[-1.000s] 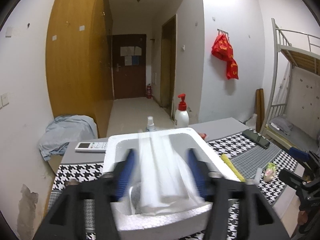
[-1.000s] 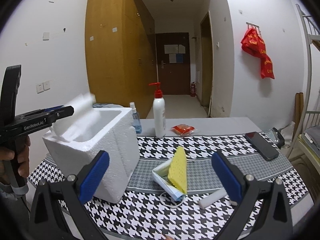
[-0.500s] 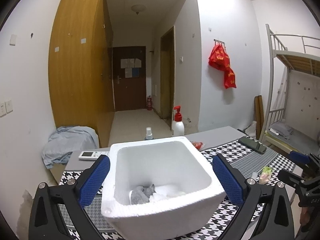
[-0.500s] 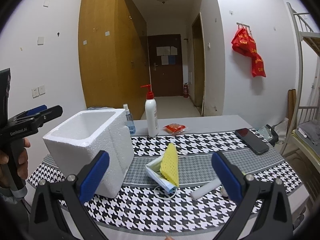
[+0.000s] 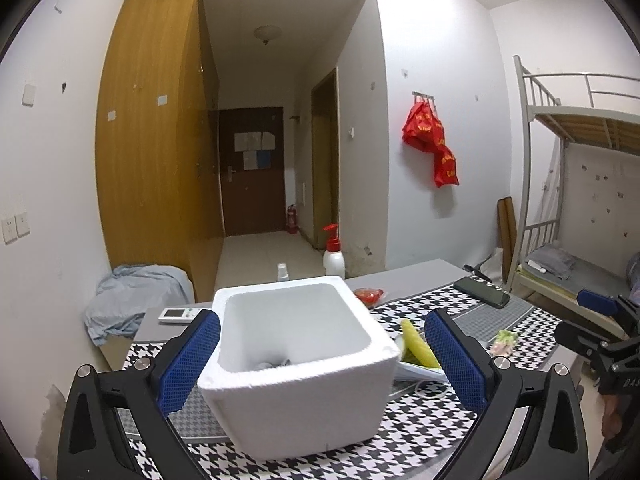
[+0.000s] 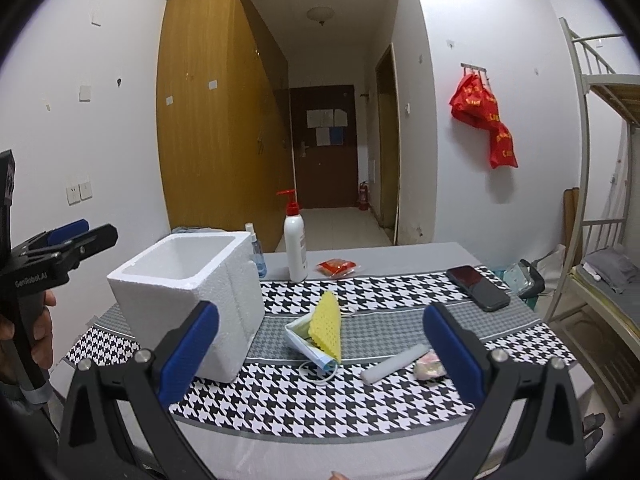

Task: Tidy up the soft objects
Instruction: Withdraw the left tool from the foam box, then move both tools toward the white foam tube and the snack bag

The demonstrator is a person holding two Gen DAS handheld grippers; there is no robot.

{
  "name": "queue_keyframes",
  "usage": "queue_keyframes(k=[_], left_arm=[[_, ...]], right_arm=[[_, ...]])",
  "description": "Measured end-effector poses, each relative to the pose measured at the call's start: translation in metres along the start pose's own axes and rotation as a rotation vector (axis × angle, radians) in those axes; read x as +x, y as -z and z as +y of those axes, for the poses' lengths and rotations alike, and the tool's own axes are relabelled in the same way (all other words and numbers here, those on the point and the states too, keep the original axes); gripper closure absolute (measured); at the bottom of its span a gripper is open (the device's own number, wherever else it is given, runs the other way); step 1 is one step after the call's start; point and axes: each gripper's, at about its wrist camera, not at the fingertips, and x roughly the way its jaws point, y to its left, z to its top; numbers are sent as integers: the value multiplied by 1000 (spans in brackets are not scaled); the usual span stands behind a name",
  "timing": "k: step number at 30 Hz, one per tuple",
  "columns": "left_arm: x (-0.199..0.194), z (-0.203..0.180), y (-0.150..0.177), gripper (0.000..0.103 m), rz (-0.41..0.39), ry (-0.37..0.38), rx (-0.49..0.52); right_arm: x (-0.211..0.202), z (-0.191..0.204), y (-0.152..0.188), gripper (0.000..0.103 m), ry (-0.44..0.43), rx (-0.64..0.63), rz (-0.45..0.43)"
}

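On houndstooth cloth (image 6: 320,392), square white foam box (image 6: 192,292)

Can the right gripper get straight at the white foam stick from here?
Probably yes. The right gripper is open and empty, and the white foam stick lies bare on the houndstooth cloth just ahead, nothing between.
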Motion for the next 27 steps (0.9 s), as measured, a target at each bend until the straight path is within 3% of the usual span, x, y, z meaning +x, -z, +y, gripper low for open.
queue_keyframes(k=[27], left_arm=[[-49,-36,28,1,-85,59,11]], right_arm=[[-48,-11,20,0,44,-14,-62]])
